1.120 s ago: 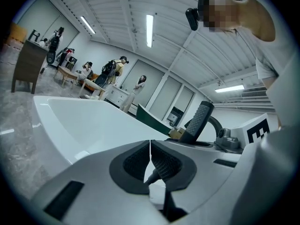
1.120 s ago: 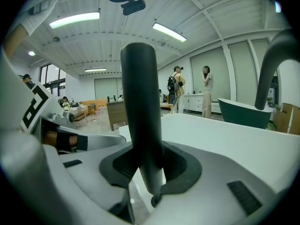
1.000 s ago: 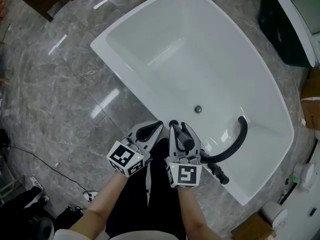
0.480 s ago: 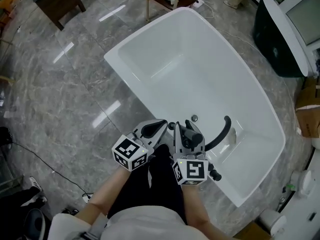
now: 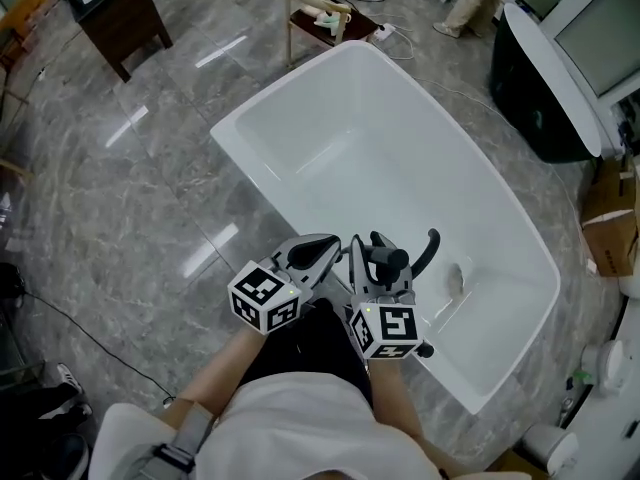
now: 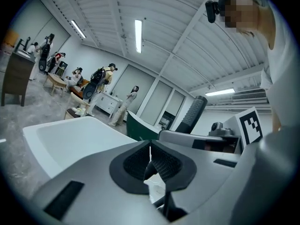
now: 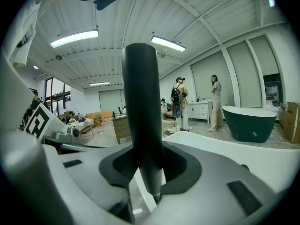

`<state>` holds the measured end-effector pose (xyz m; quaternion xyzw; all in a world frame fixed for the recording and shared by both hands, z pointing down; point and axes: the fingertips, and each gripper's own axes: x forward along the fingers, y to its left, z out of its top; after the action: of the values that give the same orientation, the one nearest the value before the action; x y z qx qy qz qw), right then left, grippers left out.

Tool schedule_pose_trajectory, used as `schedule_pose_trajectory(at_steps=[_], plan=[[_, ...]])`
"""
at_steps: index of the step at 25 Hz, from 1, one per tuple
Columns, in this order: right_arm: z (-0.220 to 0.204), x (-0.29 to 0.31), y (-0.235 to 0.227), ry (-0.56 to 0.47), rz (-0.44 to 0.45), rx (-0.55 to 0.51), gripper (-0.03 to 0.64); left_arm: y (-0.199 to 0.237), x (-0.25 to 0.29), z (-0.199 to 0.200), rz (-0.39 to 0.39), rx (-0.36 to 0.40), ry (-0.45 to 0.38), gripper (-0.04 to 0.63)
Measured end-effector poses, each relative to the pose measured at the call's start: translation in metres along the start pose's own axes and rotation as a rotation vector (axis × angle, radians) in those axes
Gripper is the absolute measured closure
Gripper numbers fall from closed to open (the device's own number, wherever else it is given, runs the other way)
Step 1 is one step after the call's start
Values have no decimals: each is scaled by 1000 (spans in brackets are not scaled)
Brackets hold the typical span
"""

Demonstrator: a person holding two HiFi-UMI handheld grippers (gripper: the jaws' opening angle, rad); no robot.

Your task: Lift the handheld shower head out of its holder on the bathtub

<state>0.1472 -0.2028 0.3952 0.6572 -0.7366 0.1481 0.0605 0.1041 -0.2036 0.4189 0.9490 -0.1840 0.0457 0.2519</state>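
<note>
Marble floor (image 5: 150,198) and white bathtub (image 5: 300,118) below: the shower head (image 7: 142,116) stands upright, long axis 12-to-6 o'clock, clamped in the right gripper (image 5: 372,260) fingers over the near rim. At its 9 o'clock the left gripper (image 5: 318,249) has its fingers together on nothing.

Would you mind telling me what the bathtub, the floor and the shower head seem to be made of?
Bathtub: glossy white acrylic or ceramic, smooth sheen. Floor: polished grey veined stone or tile, mirroring lights. Shower head: matte black, coated metal or plastic; unclear.

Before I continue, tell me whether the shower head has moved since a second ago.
Yes: the shower head, in the right gripper, has risen away from the bathtub rim.
</note>
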Motion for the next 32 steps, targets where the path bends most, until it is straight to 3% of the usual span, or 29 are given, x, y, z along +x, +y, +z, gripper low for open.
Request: schedule_pose_trajectory(at_steps=[7, 14, 23, 32], plan=[[38, -11, 6, -24, 48, -13, 489, -15, -6, 22, 3, 41, -5, 582], [55, 7, 39, -39, 161, -65, 489, 10, -33, 46, 116, 53, -83, 583], [64, 34, 125, -31, 397, -132, 491, 52, -108, 58, 337, 19, -180, 582], [53, 51, 231, 7, 667, -167, 495, 94, -220, 55, 624, -24, -285, 581]])
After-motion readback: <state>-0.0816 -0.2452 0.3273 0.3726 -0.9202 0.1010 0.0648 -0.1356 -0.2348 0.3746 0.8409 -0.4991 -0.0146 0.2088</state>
